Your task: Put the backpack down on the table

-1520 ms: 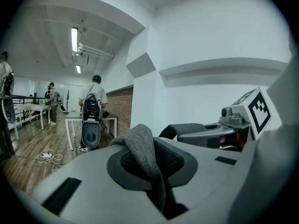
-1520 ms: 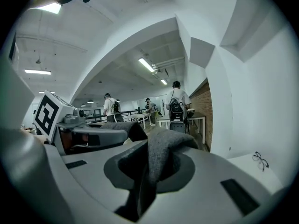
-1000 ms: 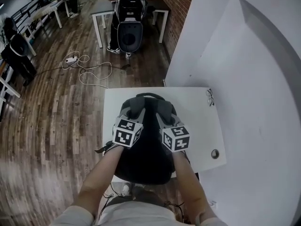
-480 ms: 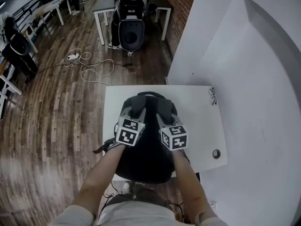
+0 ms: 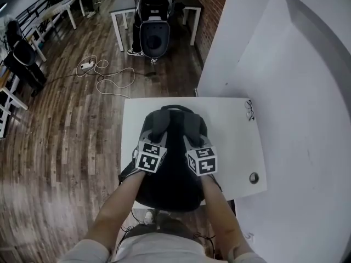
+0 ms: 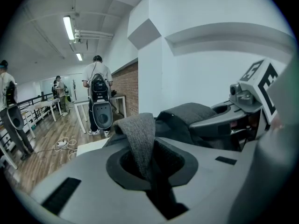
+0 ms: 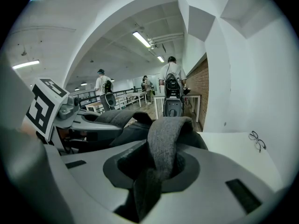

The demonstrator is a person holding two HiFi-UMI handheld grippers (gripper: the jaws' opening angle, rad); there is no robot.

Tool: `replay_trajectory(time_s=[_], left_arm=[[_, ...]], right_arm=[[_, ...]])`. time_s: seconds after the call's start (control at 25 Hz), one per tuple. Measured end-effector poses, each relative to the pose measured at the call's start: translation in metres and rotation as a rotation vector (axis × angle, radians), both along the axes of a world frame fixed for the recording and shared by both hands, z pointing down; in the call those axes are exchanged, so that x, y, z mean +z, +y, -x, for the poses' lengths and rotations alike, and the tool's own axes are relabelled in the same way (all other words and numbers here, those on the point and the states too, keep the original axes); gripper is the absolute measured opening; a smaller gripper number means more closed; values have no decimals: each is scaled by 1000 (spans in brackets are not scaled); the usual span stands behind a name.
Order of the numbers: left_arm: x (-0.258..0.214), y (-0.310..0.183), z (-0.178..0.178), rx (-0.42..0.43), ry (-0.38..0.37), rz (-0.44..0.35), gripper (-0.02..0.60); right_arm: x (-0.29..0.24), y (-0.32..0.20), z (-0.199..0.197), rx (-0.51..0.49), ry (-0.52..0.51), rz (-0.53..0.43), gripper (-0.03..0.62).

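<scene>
Head view: a white wall (image 5: pixel 285 92) flanks the white table (image 5: pixel 230 130); the black backpack (image 5: pixel 171 174) overlaps its near edge. The left gripper (image 5: pixel 158 130) and right gripper (image 5: pixel 192 131) each pinch a grey shoulder strap (image 7: pixel 164 139). Glasses (image 5: pixel 250 110) lie far right, clear.

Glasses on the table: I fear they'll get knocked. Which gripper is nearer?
Right. The right gripper grips the strap on the glasses' side; the left gripper sits beyond it.
</scene>
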State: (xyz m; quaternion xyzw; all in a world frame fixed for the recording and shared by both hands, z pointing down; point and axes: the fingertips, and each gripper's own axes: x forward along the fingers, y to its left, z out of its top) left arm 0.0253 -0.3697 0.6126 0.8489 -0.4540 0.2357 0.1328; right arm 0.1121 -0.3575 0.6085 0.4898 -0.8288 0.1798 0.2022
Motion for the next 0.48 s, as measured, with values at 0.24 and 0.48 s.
replay_trajectory(time_s=[0.24, 0.48], left_arm=[[11, 5, 4, -3, -10, -22, 52], [3, 14, 4, -1, 9, -73, 54]], right_arm=[[10, 13, 0, -17, -13, 26, 79], [15, 25, -6, -7, -7, 16, 141]])
